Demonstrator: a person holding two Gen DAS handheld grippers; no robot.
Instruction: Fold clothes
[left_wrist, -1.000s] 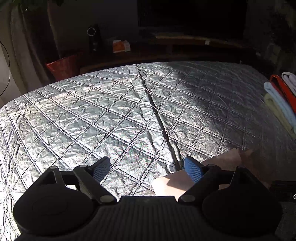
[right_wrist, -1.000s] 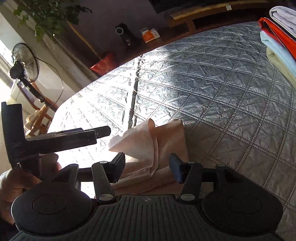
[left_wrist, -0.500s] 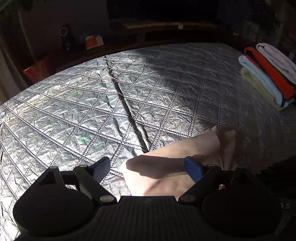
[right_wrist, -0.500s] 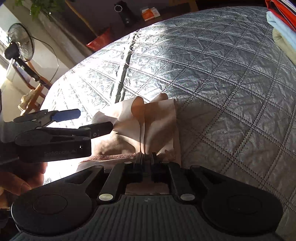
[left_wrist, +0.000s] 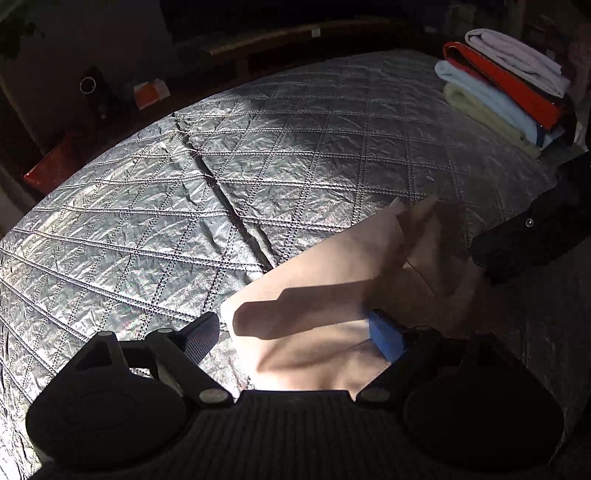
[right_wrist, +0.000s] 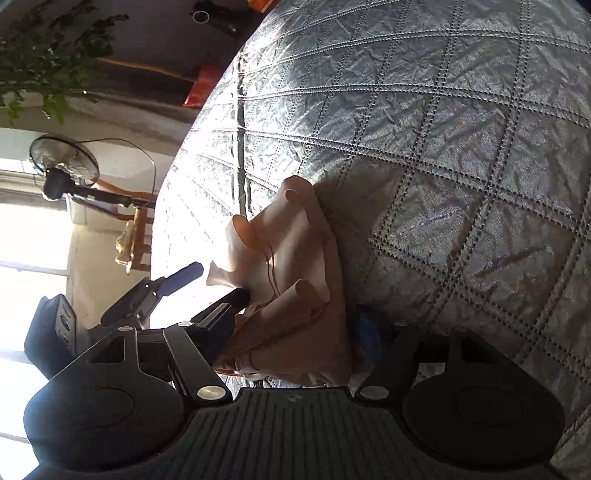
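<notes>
Peach soft cloth garment (left_wrist: 325, 266), bunched on silver quilted bedspread (left_wrist: 155, 229): draped between spread right gripper (right_wrist: 306, 321) fingers, left gripper (left_wrist: 295, 332) agape alongside; next, regrasp an edge.

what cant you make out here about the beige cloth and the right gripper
- Beige cloth, right wrist view: bunched, so garment type unreadable; near edge hidden behind the gripper body.
- Right gripper: cloth drapes over one finger, so the grip is unclear.
- Left wrist view: cloth partly shadowed.

Beige garment (right_wrist: 295, 295) covers the right gripper's (right_wrist: 299, 332) fingertips; grip unverifiable. Garment's near edge hidden behind left gripper (left_wrist: 295, 332) body.
</notes>
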